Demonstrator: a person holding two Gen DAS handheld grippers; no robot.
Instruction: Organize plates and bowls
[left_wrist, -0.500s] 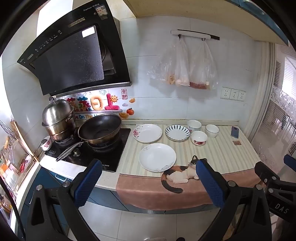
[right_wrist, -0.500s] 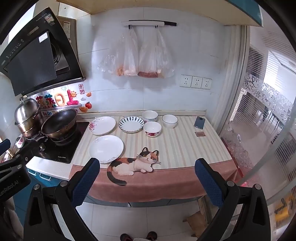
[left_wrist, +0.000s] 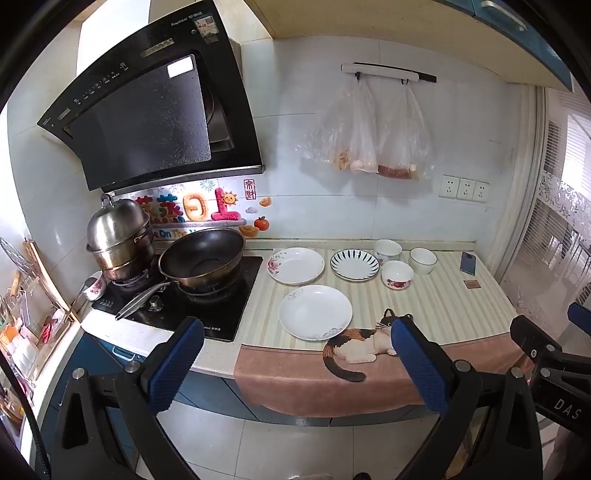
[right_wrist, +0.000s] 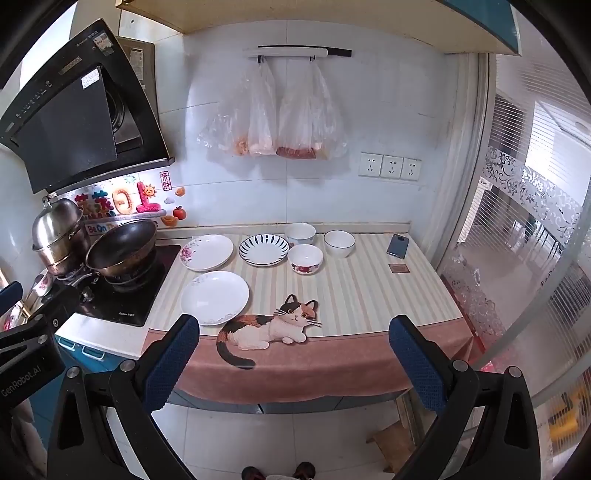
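Three plates lie on the striped counter mat: a plain white plate (left_wrist: 315, 312) (right_wrist: 214, 297) nearest me, a rose-patterned plate (left_wrist: 296, 265) (right_wrist: 207, 252) behind it, and a blue-striped plate (left_wrist: 354, 264) (right_wrist: 263, 250) to its right. Three bowls stand right of them: a rose-patterned bowl (left_wrist: 397, 275) (right_wrist: 305, 258) in front, a white bowl (left_wrist: 386, 251) (right_wrist: 300, 233) at the back, and a dark-rimmed white bowl (left_wrist: 423, 260) (right_wrist: 339, 243). My left gripper (left_wrist: 295, 350) and right gripper (right_wrist: 295, 345) hang open and empty in front of the counter edge, short of all the dishes.
A wok (left_wrist: 202, 258) and a steel steamer pot (left_wrist: 120, 236) sit on the black hob at the left. A phone (left_wrist: 467, 263) and a small brown card (left_wrist: 472, 284) lie at the counter's right end. A cat-shaped mat (right_wrist: 273, 325) lies on the front edge. A window wall stands right.
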